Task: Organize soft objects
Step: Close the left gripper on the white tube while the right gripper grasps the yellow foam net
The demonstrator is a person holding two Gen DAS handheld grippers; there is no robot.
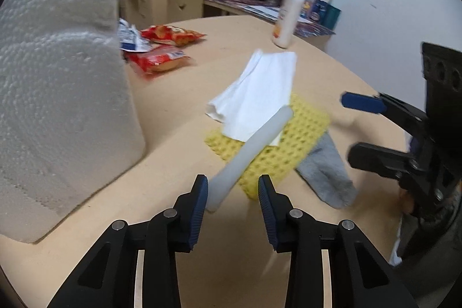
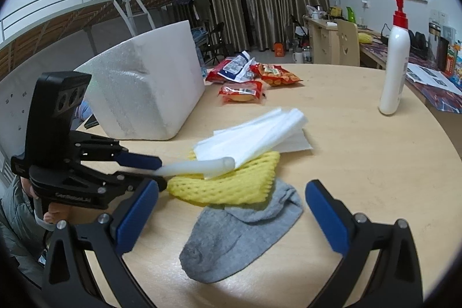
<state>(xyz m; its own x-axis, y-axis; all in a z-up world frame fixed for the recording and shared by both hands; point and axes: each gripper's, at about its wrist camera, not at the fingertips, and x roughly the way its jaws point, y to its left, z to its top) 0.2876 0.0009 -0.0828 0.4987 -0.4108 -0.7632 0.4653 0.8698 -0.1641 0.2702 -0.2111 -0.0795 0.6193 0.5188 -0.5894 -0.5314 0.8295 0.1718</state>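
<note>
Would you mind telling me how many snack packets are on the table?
3, clustered beyond the white foam box: a red-and-blue packet, an orange-red packet beside it, and a red packet nearer. More may be hidden.

Both fisheyes sit low and close over the table (image 1: 179, 94), tilted down along their own fingers — the left wrist view faces the pile (image 1: 268, 129) at frame centre, the right wrist view meets it from the other side — sharing pile (image 2: 231, 172), foam box (image 2: 150, 94) and bottle (image 2: 395, 62).
</note>
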